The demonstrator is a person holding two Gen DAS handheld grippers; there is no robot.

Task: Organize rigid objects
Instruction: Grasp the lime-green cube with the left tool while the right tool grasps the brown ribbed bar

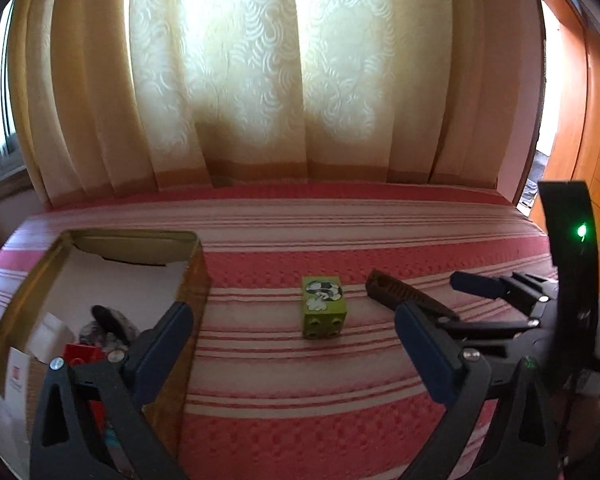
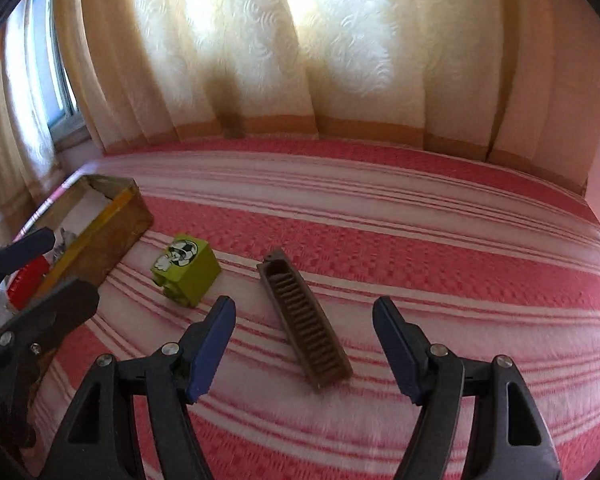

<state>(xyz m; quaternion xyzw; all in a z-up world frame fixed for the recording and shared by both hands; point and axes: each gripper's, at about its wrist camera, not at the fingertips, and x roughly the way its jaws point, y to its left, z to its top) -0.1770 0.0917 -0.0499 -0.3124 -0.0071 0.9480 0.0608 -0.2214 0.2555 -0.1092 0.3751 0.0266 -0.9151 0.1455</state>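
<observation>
At the far left, on the bed with the pink and white striped cover (image 2: 380,216), stands an open brown cardboard box (image 1: 194,280). Inside it lie a red plastic block (image 1: 82,354), a white carton (image 1: 50,338) and some dark and grey things that are too blurred to name. The left tool (image 1: 294,344) is over the right wall of this box: its left blue pad is above the inside of the box and its right blue pad is over the bed cover. Its jaws stand wide apart and nothing is between them. In the right wrist view, the left tool (image 2: 62,268) shows at the left edge, again at the box.

Just to the right of the box, not touching it, lies a small green plastic toy block with a football picture on its top face (image 1: 324,306); in the right wrist view the same block (image 2: 186,266) is near the box corner. Farther right lies a long brown ribbed plastic piece, open like a narrow tray (image 2: 304,322). It is placed slanting on the cover, apart from the green block. In the left wrist view only its far part (image 1: 396,292) shows, behind the right pad of the left tool.

The right tool (image 2: 304,344) hovers over this brown piece. Its jaws are open, one pad on each side of the piece, and they do not touch it. Behind the bed hangs a cream patterned curtain (image 1: 240,80).
</observation>
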